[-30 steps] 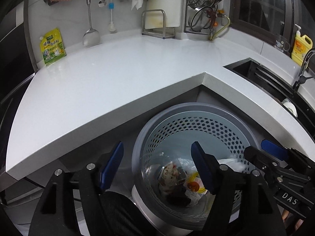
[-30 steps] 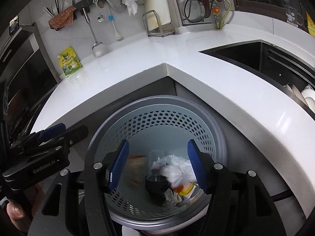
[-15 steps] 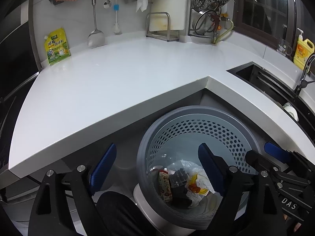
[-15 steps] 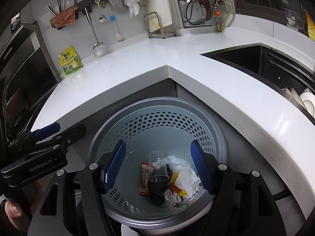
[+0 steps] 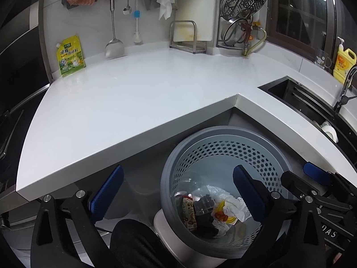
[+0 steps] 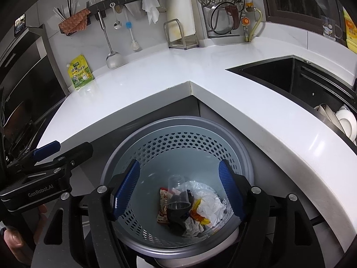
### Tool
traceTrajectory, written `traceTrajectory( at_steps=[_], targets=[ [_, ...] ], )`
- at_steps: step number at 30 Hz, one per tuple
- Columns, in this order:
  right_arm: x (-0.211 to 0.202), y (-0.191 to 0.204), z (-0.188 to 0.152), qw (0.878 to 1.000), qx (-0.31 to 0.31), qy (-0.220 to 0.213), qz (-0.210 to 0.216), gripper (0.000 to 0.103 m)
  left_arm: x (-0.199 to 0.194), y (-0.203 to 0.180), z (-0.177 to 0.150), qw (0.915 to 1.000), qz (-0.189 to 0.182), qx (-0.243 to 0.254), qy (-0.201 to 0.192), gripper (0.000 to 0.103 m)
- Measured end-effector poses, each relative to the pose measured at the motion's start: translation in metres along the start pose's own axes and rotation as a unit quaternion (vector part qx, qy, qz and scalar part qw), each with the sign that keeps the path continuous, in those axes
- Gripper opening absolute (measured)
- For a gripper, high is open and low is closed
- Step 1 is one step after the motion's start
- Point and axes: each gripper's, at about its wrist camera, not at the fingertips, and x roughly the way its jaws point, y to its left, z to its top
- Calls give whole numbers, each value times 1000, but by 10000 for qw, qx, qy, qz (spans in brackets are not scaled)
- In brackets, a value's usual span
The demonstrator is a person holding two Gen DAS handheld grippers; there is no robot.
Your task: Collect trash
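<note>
A grey perforated trash basket (image 5: 223,151) stands on the floor below the counter corner; it also shows in the right wrist view (image 6: 178,143). Inside lie crumpled white paper (image 6: 210,205), a clear plastic cup (image 6: 176,189), a snack wrapper (image 6: 162,207) and dark scraps. The same pile shows in the left wrist view (image 5: 214,210). My left gripper (image 5: 176,192) is open and empty above the basket's left rim. My right gripper (image 6: 178,187) is open and empty, directly over the basket.
The white L-shaped counter (image 5: 133,102) wraps around the basket. A yellow-green pouch (image 5: 70,55) leans on the back wall. A black sink (image 6: 279,73) with dishes (image 6: 343,122) lies at the right. Utensils hang on a rail (image 6: 116,2).
Both grippers have risen and pulled back from the basket, with jaws spread a little wider. The trash in the basket has settled; the wrapper and cup lie still now.
</note>
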Motion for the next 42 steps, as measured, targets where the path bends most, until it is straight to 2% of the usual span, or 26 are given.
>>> traceTrajectory(
  at_steps=[42],
  targets=[
    [0,-3,-4,10000,50,39,-4,71,4,4,-3,9996,236,-61,139,97]
  ],
)
